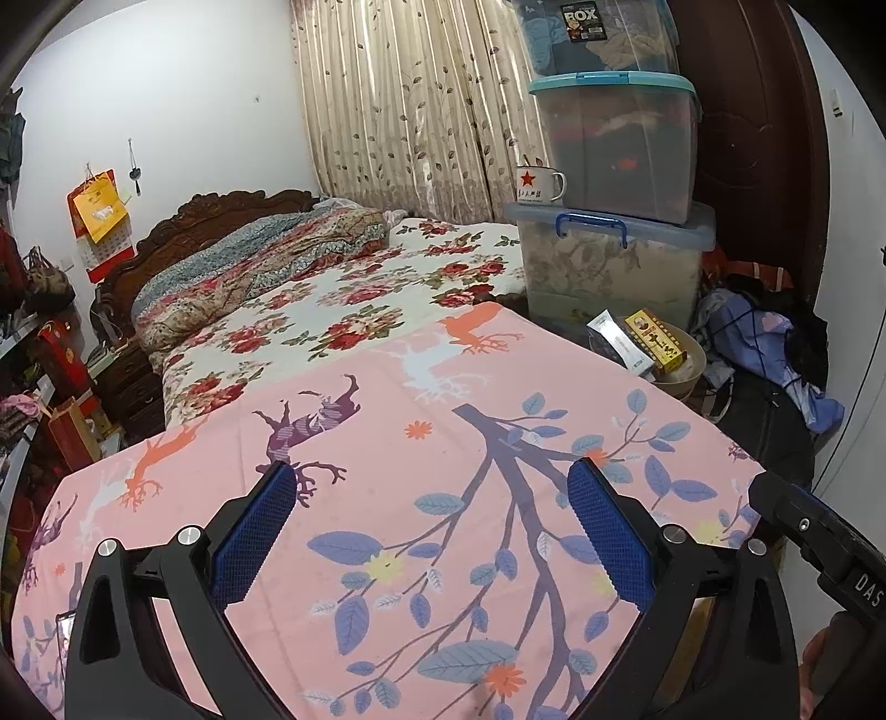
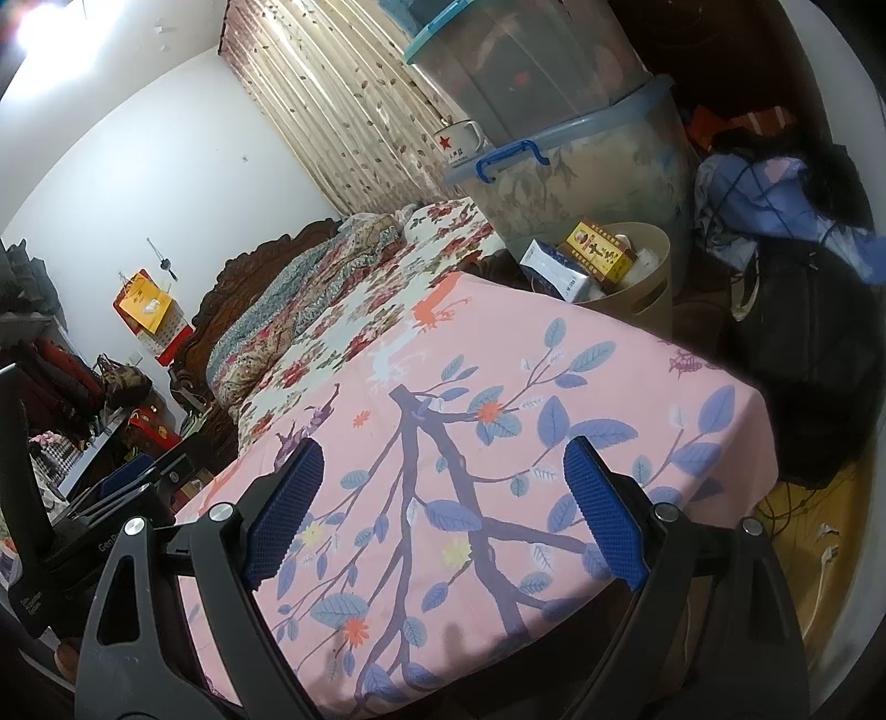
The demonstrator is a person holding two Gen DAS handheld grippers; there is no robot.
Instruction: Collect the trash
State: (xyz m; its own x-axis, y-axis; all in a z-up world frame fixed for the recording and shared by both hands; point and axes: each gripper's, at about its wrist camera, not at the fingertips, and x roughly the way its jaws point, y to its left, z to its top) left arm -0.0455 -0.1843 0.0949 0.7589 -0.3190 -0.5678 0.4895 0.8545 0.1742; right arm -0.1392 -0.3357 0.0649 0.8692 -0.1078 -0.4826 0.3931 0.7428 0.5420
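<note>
Bedroom tabletop (image 2: pixel 554 387), pink cloth: both grippers (image 1: pixel 432 531) (image 2: pixel 443 509) open, empty; bin (image 2: pixel 637 288) of boxes beyond far-right corner, right gripper nearer.

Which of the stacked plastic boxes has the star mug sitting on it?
The bottom box, the one with the blue handle. The mug stands on its lid, beside the teal-lidded middle box. The top box carries nothing visible.

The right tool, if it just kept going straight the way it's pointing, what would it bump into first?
Probably the pink tablecloth. The right tool is open, empty and angled down at it, with nothing lying in between. The exact touching spot is hard to judge.
</note>
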